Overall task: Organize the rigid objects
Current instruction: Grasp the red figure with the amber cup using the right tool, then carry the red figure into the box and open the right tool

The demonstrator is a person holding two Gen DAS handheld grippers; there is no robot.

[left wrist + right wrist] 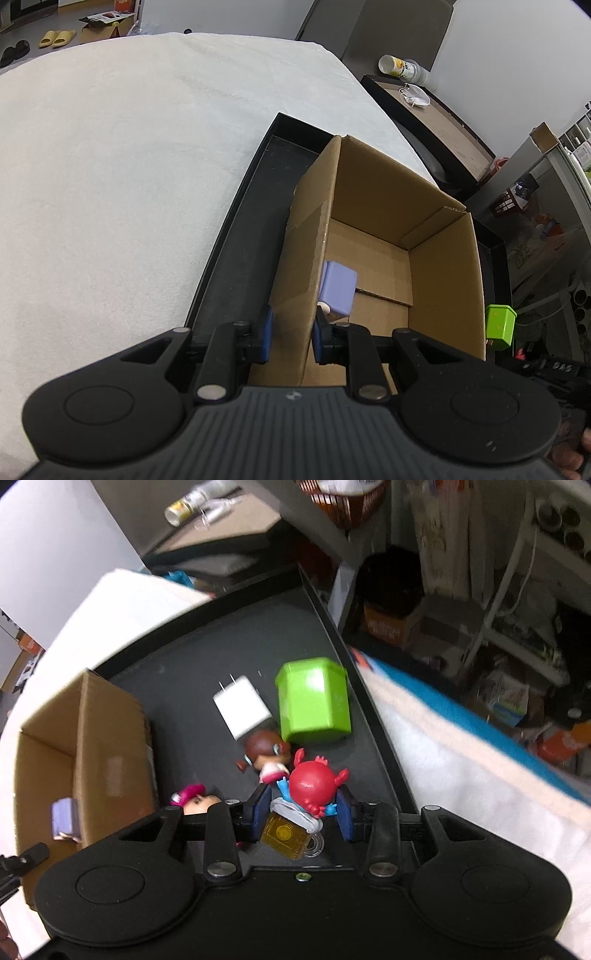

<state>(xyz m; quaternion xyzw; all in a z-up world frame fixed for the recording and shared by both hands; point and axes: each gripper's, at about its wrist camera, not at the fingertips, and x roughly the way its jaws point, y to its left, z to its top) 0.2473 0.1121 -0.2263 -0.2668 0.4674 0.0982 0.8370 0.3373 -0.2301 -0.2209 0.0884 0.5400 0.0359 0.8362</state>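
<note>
A white-covered desk [110, 166] carries one black tray [229, 642]. In it we count one cardboard box [369, 206], one white charger [242, 705], one green container [314, 701] and two dolls. Our left claw [291, 332] is clenched on the box wall — our right claw [303, 808] grasps one red figure [312, 784], just above the tray floor.

I see plain matt corrugated cardboard in the box [373, 206], sitting in a smooth matt black tray [229, 646]. The table cover [122, 177] at upper left looks like soft, napped white cloth. The red toy [312, 784] is glossy plastic, the green container [314, 701] smooth plastic, the charger [242, 705] satin white.
</note>
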